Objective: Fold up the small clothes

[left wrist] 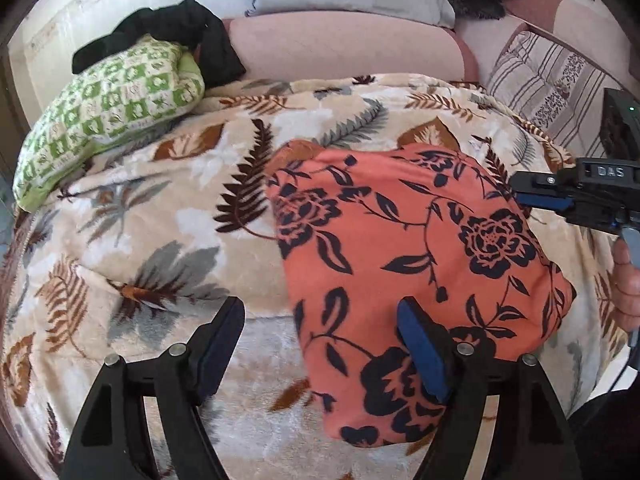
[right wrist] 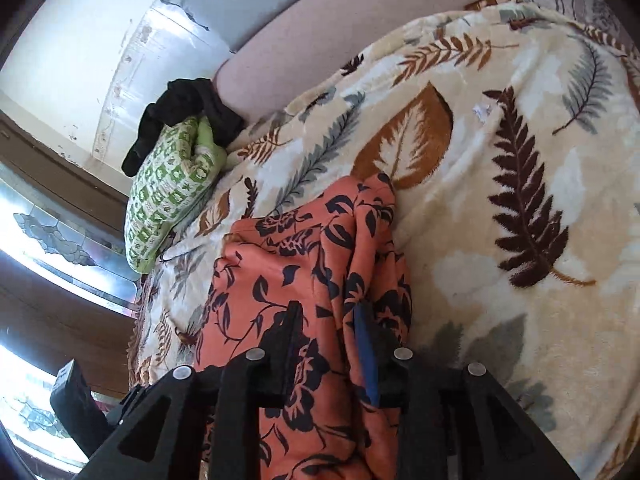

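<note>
The orange floral garment (left wrist: 404, 240) lies on the leaf-patterned blanket (left wrist: 168, 208) as a compact, roughly square bundle, so at least one fold appears complete. In the right wrist view its far-right side shows bunched, stacked layers, so the edges are not squared. The left gripper (left wrist: 320, 348) stands with its fingers wide apart and nothing pressed between the pads; its right finger (left wrist: 424, 356) overlaps the near-left part of the garment, while its left finger is over bare blanket. Contact with the cloth cannot be confirmed. The right gripper (right wrist: 330, 344) has its fingers set narrow with garment cloth lying between them; whether the pads actually pinch that cloth cannot be determined, as the fabric may simply lie beneath them. In the left wrist view the right gripper's tips sit at the garment's right edge. Beyond the fingers and to their left, a green checked item (left wrist: 108, 116) and a black item (left wrist: 168, 36) lie together, not folded flat. Judgement: the garment needs smoothing or one more fold, and two further pieces probably remain.
</note>
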Available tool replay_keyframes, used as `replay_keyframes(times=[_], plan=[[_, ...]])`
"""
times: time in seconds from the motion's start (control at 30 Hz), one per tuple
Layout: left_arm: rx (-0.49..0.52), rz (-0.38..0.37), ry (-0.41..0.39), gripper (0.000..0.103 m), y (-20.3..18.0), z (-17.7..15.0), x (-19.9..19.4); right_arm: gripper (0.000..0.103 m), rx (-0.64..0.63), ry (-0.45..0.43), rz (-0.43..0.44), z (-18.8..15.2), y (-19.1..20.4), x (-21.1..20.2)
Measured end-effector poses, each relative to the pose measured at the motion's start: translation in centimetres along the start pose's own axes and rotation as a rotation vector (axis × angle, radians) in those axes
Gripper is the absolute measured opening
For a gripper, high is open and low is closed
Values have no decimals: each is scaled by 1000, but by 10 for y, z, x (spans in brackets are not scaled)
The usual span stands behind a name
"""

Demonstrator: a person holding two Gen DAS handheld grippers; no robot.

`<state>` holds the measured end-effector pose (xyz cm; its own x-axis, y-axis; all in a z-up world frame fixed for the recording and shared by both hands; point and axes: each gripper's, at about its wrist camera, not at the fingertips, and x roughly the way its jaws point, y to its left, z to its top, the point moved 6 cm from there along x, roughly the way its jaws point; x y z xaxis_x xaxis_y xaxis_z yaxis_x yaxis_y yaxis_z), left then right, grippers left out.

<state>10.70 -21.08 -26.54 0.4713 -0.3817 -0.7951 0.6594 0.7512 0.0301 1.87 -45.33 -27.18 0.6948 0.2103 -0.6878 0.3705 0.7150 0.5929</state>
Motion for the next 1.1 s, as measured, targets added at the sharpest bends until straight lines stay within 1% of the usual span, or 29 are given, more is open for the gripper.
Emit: replay_keyframes(times=[0.07,0.1,0.13,0.17,0.23,0.27,0.3,0.37,0.4,0.47,0.5,0.57,0.6,0.63,0.67,0.7,0.73,0.77,0.8,0.83,0.9,1.03,1.1], plan=[[26,37,-36,79,6,1,-1,29,-58,-3,37,-8,17,-9],[33,43,-35,79,7,0,3,29,-90,5,49,-14,24,-11],[33,31,-23,79,8,-3,8,29,-120,31,56,-23,30,-8],[31,9,-5,79,7,-8,16,29,-147,80,42,-34,33,0],[19,-1,-1,80,5,-19,27,30,-190,225,-44,-63,28,30],[15,-8,-13,80,5,-22,28,27,-193,257,-69,-72,22,41],[19,-6,-32,80,5,-23,27,27,-183,247,-70,-73,21,44],[43,-6,-47,81,5,-21,24,26,-158,241,-69,-62,26,38],[42,-12,-45,81,5,-20,25,26,-154,207,-69,-52,30,34],[20,-26,-36,83,7,-20,27,27,-149,105,-85,-27,37,30],[13,-28,-31,85,8,-20,28,29,-139,67,-95,-13,41,32],[17,-33,-23,86,9,-19,29,29,-128,30,-157,11,44,46],[16,-39,-18,87,9,-18,30,29,-121,25,-208,21,42,58],[10,-44,-14,87,10,-18,31,30,-114,33,-285,30,34,73],[4,-52,-13,87,10,-18,32,30,-110,64,-365,35,24,93],[2,-57,-13,87,9,-18,32,30,-92,129,-405,36,13,115],[9,-55,-13,87,9,-17,33,31,-86,147,-417,38,7,128],[17,-53,-14,87,8,-17,33,31,-106,116,-431,45,11,128],[21,-52,-12,87,8,-17,33,31,-122,118,-444,50,18,128],[18,-54,-10,87,8,-17,33,31,-129,119,-445,54,26,127],[8,-61,-1,87,9,-17,33,31,-143,92,-405,63,39,126],[3,-63,4,87,9,-17,34,31,-223,92,-257,62,79,139],[5,-61,3,87,9,-16,34,31,-281,90,-226,56,99,157]])
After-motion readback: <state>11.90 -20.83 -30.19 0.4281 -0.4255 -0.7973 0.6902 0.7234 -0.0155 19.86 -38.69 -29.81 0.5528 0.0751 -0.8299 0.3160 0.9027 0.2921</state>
